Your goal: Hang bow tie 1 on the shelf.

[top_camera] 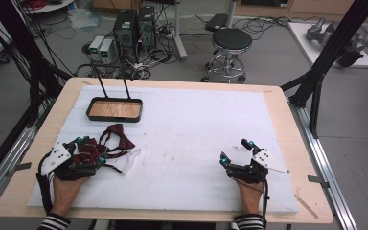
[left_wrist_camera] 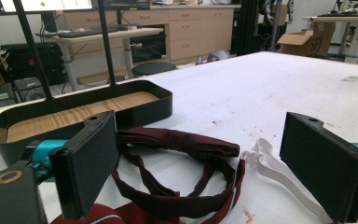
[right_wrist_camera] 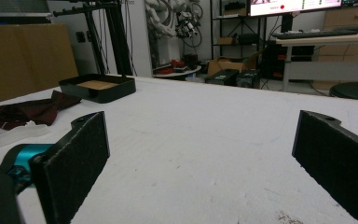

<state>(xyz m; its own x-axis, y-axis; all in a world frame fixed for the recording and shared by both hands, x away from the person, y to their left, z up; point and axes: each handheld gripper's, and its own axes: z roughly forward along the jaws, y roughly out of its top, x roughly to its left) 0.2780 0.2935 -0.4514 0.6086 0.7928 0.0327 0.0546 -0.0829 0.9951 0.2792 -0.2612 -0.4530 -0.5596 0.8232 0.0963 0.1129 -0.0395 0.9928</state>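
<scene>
Dark red cloth bow ties (left_wrist_camera: 177, 144) with white straps lie between the wide-spread jaws of the left tool (top_camera: 90, 150), not pinched. Just past them sits a black tray with a wooden floor (top_camera: 92, 103). Well apart, the right tool (top_camera: 235, 151) rests spread wide on the white surface (top_camera: 196, 124).

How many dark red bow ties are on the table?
2, as far as shows. One bow tie lies in front of the tray; a second bow tie lies between the open jaws of the left gripper. More may be hidden under that gripper.
</scene>
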